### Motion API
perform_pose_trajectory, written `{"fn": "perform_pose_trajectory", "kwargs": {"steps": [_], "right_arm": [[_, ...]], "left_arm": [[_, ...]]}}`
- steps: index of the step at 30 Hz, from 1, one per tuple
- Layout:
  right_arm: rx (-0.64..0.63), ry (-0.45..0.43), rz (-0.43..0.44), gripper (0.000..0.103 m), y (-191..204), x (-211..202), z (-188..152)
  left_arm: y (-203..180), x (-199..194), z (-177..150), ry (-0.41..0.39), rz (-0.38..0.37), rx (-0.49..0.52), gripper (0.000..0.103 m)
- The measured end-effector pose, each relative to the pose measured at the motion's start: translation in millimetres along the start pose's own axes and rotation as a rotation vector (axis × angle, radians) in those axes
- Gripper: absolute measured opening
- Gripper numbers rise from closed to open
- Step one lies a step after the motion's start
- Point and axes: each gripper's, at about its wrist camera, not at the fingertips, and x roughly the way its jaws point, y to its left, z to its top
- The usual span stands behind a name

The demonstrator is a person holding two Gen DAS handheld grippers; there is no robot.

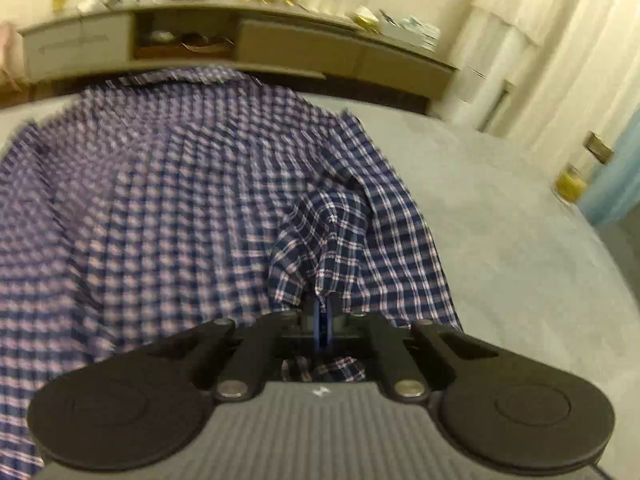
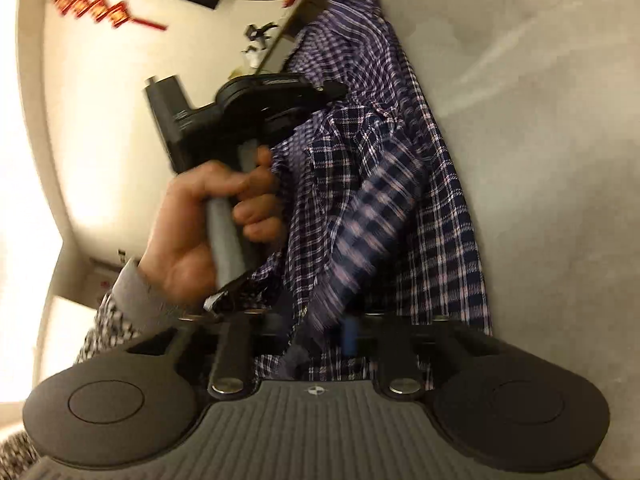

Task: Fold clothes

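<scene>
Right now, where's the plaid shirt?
The plaid shirt lies spread over the grey bed in front of the long cabinet, its near edge bunched in the left gripper.

Bearing surface: grey, soft-looking cover (image 1: 500, 216), faintly creased, broad and flat.

Item directly on it: one checked shirt (image 1: 168, 184), navy, white and pink, spread wide, its hem bunched upward at the near edge.

Taking the shirt as landmark: bare grey cover lies to its right and beyond its far edge; a low cabinet (image 1: 280, 48) stands past that.
</scene>
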Motion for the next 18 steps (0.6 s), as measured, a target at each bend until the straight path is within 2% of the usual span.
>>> {"fn": "perform_pose_trajectory", "kwargs": {"steps": [4,5,7,8,10,13,15,17,18], "right_arm": [[-0.001,0.012,-0.046,0.013,-11,-4,-6],[0.005,0.015,-0.053,0.012,-15,-7,-7],[0.012,0.018,-0.063,0.012,-16,-6,-7],[0.017,0.020,-0.062,0.012,-16,-6,-8],[0.021,0.022,-0.063,0.012,-15,-3,-6],[0.024,0.026,-0.073,0.013,-14,0,-6],[0.025,0.027,-0.079,0.013,-14,1,-7],[0.019,0.027,-0.090,0.013,-14,0,-8],[0.014,0.026,-0.097,0.013,-13,0,-9]], "left_arm": [[17,-1,8,0.029,-0.042,-0.087,0.007],[21,-3,9,0.024,-0.020,-0.095,0.009],[24,-8,12,0.001,0.043,-0.088,0.024],[24,-11,14,-0.013,0.067,-0.078,0.025],[12,-20,22,-0.059,0.069,-0.018,0.026],[-24,-20,36,-0.094,-0.001,0.123,0.026],[-50,2,44,-0.053,-0.029,0.229,0.026],[-66,34,44,0.027,-0.008,0.315,0.027],[-68,48,43,0.042,0.021,0.336,0.027]]}}
